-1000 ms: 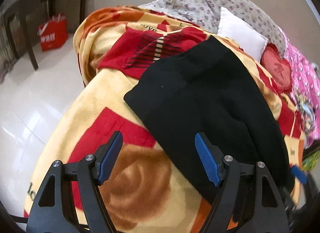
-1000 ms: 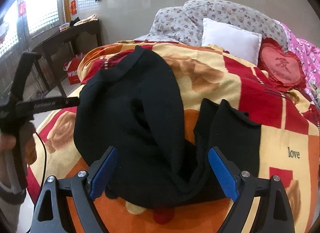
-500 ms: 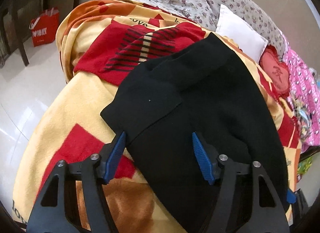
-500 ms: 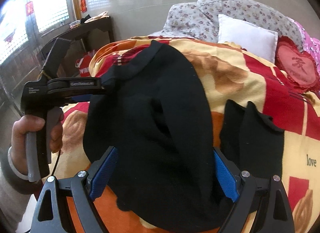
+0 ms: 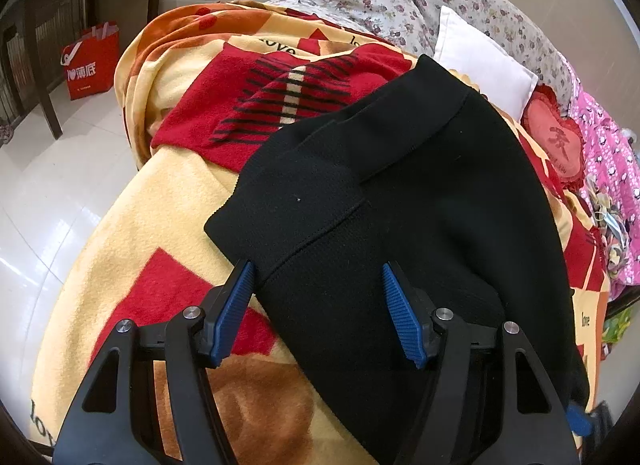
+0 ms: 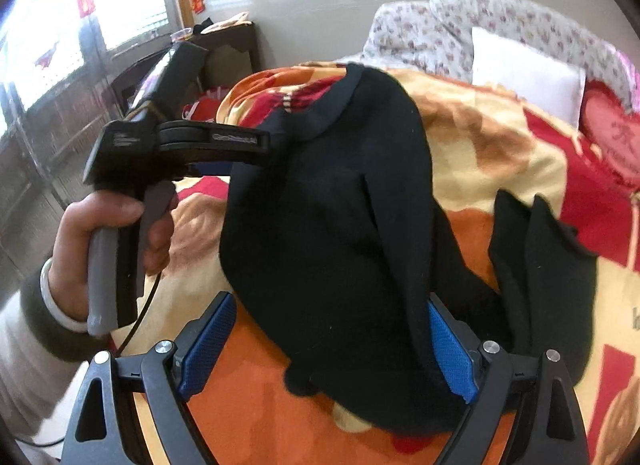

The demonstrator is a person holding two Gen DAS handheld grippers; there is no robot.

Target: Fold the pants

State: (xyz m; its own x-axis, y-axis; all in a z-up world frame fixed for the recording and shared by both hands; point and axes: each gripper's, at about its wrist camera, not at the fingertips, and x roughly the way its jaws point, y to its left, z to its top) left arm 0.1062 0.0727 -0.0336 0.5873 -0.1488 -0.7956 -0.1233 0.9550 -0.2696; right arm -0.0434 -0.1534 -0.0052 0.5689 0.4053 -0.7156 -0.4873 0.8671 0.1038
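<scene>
The black pants (image 5: 400, 201) are spread over the red-and-yellow blanket (image 5: 160, 249) near the bed's left edge; the left gripper (image 5: 316, 305) is held wide open, the waistband corner lying between its blue pads (image 5: 234, 305), ungripped; the right gripper (image 6: 328, 345) is likewise spread wide, bunched fabric between its fingers, nothing clamped.

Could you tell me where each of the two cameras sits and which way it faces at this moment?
Left wrist: sits on the left gripper, looking forward and down along its open blue fingers at the black pants on the blanket.
Right wrist: sits on the right gripper, facing across the bed; the person's left hand shows, holding the left gripper against the pants' edge.
Shared: both see the pants, the blanket, the white pillow and the heart cushion.
</scene>
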